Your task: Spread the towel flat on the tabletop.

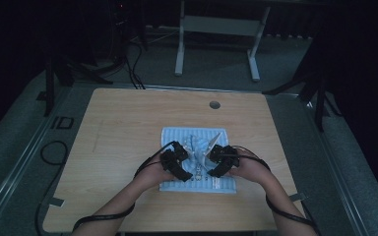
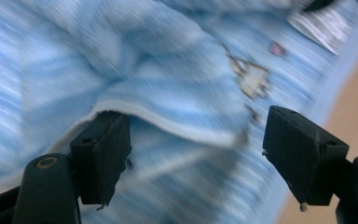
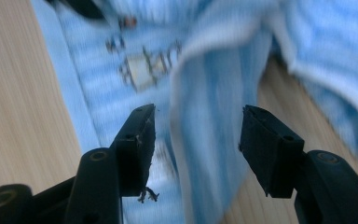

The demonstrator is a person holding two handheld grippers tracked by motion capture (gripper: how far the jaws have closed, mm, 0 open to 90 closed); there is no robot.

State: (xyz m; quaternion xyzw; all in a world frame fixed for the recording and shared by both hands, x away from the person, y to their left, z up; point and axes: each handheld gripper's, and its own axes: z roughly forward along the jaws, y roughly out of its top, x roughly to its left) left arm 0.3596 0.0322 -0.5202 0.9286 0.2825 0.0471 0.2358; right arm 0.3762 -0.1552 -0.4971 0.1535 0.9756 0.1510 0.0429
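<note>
Dark room; wooden table [image 1: 128, 128] bears blue towel [image 1: 177, 135]; both tools released.

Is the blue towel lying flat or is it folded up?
Partly folded. The blue towel lies on the table, but one edge is lifted and doubled over near its middle.

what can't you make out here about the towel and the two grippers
- Towel middle, high view: hidden under both grippers and hands.
- Small print on the towel, left gripper view: motion blur, motif unreadable.
- White label, same view: cut off by the top edge, text too blurred.
- Left gripper: whether a pad touches the raised hem is unclear.
- Right gripper: a fold lies between the open jaws; contact unclear from blur.
</note>
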